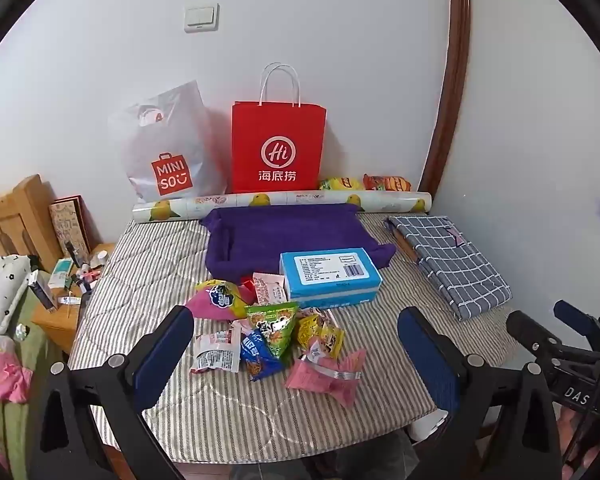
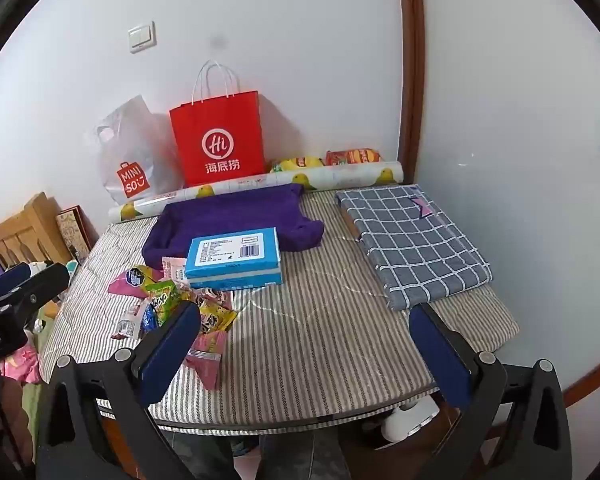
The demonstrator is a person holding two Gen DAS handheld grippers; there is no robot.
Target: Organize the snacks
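A heap of small snack packets (image 1: 276,336) lies on the striped table cover (image 1: 140,272), with a pink pack (image 1: 324,376) at its near edge and a green one (image 1: 274,322) in the middle. The heap (image 2: 172,300) shows at the left in the right wrist view. Behind it sit a blue tissue box (image 1: 330,276) (image 2: 234,258) and a purple cloth basket (image 1: 276,236) (image 2: 228,216). My left gripper (image 1: 296,356) hovers open above the heap, nothing between its fingers. My right gripper (image 2: 304,348) hangs open over the bare cover to the right of the snacks.
A red paper bag (image 1: 278,148), a white Miniso bag (image 1: 168,148), a paper roll (image 1: 284,202) and two chip bags (image 1: 364,183) line the back wall. A folded checked cloth (image 1: 452,260) lies at the right. A bedside stand with clutter (image 1: 68,280) is left of the table.
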